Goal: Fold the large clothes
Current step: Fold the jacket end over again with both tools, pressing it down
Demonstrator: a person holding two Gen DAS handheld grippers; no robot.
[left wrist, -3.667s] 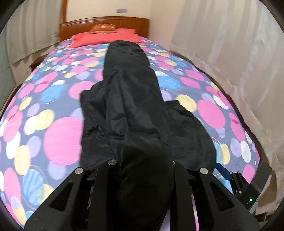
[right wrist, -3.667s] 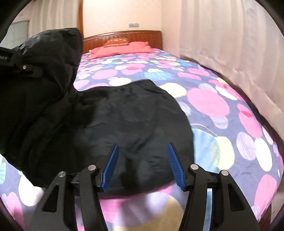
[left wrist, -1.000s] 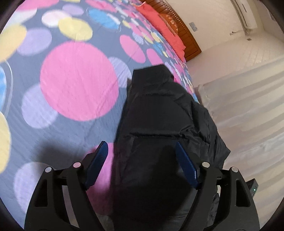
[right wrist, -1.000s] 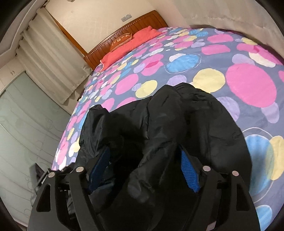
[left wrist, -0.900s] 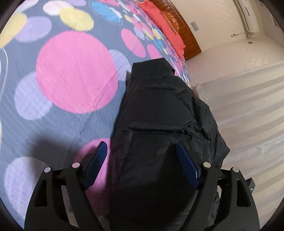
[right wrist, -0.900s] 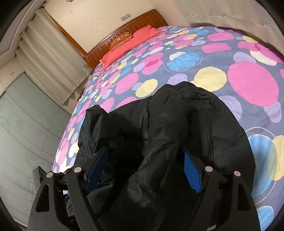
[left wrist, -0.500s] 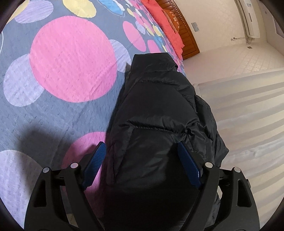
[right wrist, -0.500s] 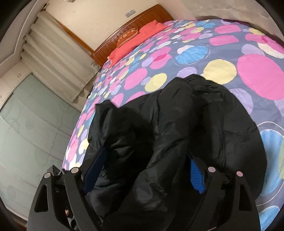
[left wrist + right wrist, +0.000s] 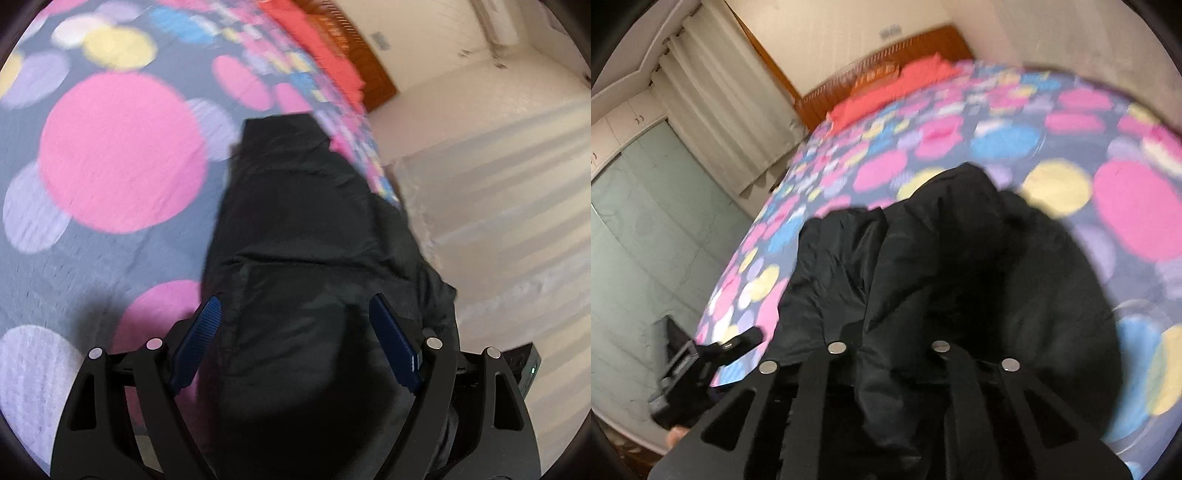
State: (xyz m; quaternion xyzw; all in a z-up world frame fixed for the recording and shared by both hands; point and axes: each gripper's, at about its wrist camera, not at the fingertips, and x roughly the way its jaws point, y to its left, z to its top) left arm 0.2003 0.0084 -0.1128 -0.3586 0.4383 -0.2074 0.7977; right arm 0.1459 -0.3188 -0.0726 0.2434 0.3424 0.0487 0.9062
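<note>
Since the frame half a second back, the right gripper (image 9: 886,350) has drawn its fingers together on a fold of the black jacket (image 9: 960,266); the blue pads that showed either side of the cloth then are now buried in it, arms near parallel. Both views have swung and blurred, so both hands are in motion. The left gripper (image 9: 295,332) has changed little: blue pads (image 9: 201,332) spread wide, straddling the padded jacket (image 9: 303,240) without pinching it.

Reading: the right hand has taken hold of an edge for the next fold while the left, having let go, hovers over the bundle. The fold is partly made; the garment lies doubled into a long thick strip, not yet a compact package.

Nearest, the jacket lies on the spotted bedspread (image 9: 110,155) by the foot of the bed, its far end pointing toward the headboard. In the right wrist view the left gripper's body (image 9: 701,362) sits low at the left, just off the mattress edge.

Farther out: open bedspread (image 9: 997,140) on all sides, giving room to lay the fold. Beyond it, red pillows (image 9: 886,96) against the wooden headboard (image 9: 871,66). Pale curtains (image 9: 720,92) and frosted glass doors (image 9: 646,221) line the walls.

Obstacles: nothing on the bed blocks the fold. The jacket's own bulk and slippery shell look the likelier trouble, springing open once released.
</note>
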